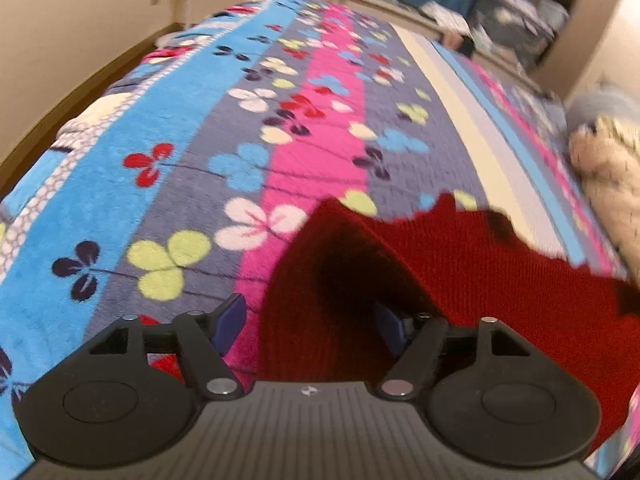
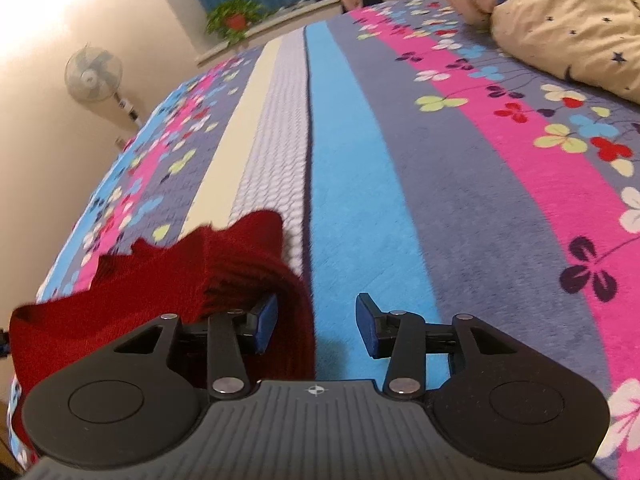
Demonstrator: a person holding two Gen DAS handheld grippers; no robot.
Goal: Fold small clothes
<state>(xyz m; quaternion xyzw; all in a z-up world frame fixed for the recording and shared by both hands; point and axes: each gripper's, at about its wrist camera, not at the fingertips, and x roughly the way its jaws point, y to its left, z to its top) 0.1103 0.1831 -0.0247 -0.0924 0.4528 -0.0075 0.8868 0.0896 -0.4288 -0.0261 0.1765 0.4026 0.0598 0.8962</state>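
Observation:
A dark red knitted garment (image 1: 480, 264) lies on the flowered bedspread (image 1: 224, 128). In the left wrist view its left part rises as a fold between the fingers of my left gripper (image 1: 310, 320). The jaws stand wide apart; the right finger is half hidden by the cloth. In the right wrist view the same red garment (image 2: 224, 264) lies at the lower left. My right gripper (image 2: 316, 326) is open, with the cloth's edge against its left finger (image 2: 266, 322) and the right finger over bare blue stripe.
A cream star-printed quilt (image 2: 560, 12) is bunched at the bed's far right and also shows in the left wrist view (image 1: 612, 172). A standing fan (image 2: 94, 74) and a potted plant (image 2: 234, 18) stand beyond the bed by the wall and blue curtain.

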